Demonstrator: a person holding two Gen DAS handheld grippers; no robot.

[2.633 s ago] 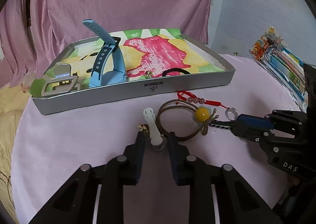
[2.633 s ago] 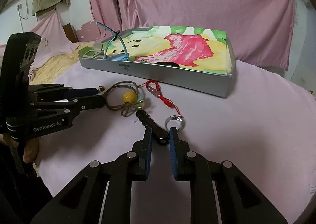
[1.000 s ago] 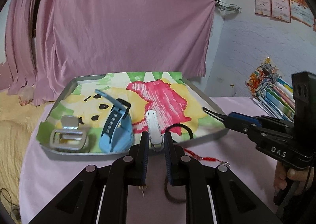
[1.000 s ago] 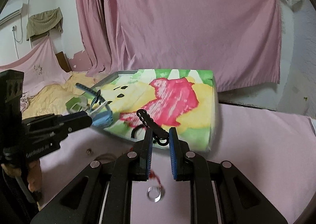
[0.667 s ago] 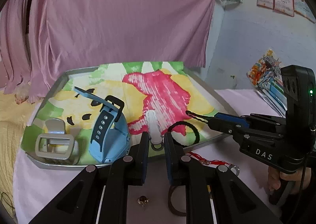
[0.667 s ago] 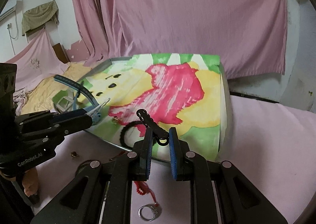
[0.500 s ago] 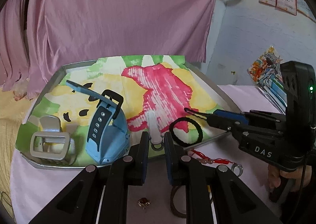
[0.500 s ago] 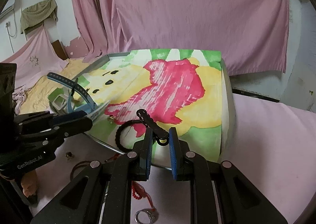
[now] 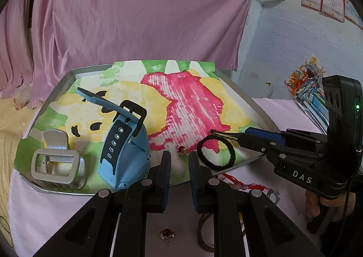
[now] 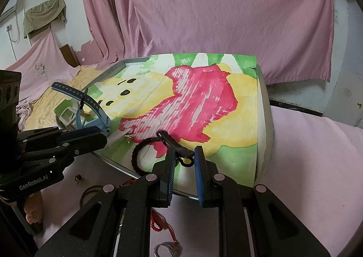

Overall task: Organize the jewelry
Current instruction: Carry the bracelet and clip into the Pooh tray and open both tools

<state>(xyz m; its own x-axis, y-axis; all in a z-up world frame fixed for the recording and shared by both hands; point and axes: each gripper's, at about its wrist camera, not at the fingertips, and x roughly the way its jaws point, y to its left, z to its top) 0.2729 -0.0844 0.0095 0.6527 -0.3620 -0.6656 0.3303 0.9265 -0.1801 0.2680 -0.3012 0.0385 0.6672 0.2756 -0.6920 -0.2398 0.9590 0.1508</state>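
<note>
My left gripper (image 9: 180,157) hangs over the front of the paper-lined tray (image 9: 240,98). Its jaws stand slightly apart, and the white hair clip (image 9: 174,157) is a blur sliding down past the tips, next to a small red earring (image 9: 182,149). My right gripper (image 10: 184,155) is shut on a black chain clip (image 10: 174,143), held low above a black hair tie (image 10: 140,157) in the tray. A blue watch (image 9: 122,143) and a silver buckle (image 9: 54,161) also lie in the tray.
On the pink cloth in front of the tray lie a gold earring (image 9: 166,234), a red cord bracelet (image 9: 240,185), a ring (image 9: 273,195) and a brown cord (image 9: 203,234). Colourful books (image 9: 313,91) are stacked at the right. Pink curtains hang behind.
Both grippers rose from the table with their pieces and moved forward over the tray's front. The white clip, upright in the left jaws half a second ago, now slips downward.
</note>
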